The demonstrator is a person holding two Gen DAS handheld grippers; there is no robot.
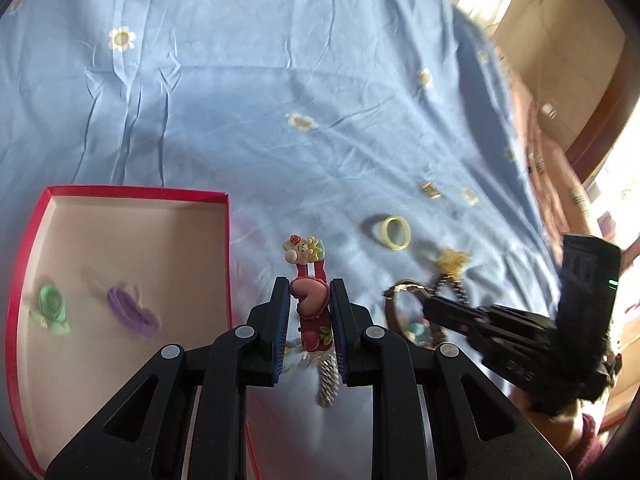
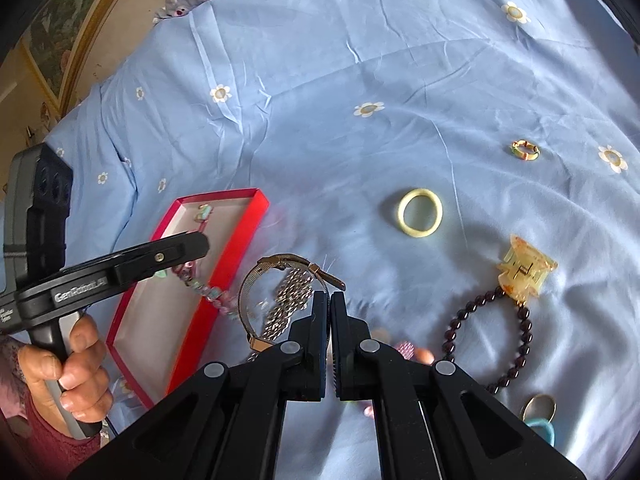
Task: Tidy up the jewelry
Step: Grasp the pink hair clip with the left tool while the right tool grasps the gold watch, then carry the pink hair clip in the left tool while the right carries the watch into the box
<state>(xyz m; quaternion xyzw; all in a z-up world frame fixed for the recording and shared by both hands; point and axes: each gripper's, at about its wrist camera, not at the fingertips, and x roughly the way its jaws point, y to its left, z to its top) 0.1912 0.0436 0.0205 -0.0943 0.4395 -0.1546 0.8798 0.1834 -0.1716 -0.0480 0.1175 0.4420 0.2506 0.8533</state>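
Gripping a red hair clip (image 1: 311, 312) with cartoon charms, left gripper (image 1: 310, 300) jaws clamped; right gripper (image 2: 330, 312) jaws together.

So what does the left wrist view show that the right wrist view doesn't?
Only the left wrist view: the pink cartoon hair clip pinched in the left gripper, plus a green hair tie and a purple hair tie inside the box.
Only the right wrist view: a dark beaded bracelet, and the right gripper shut on the gold mesh watch band.
Both: the red cardboard box, the pale yellow ring and the blue flowered bedsheet.
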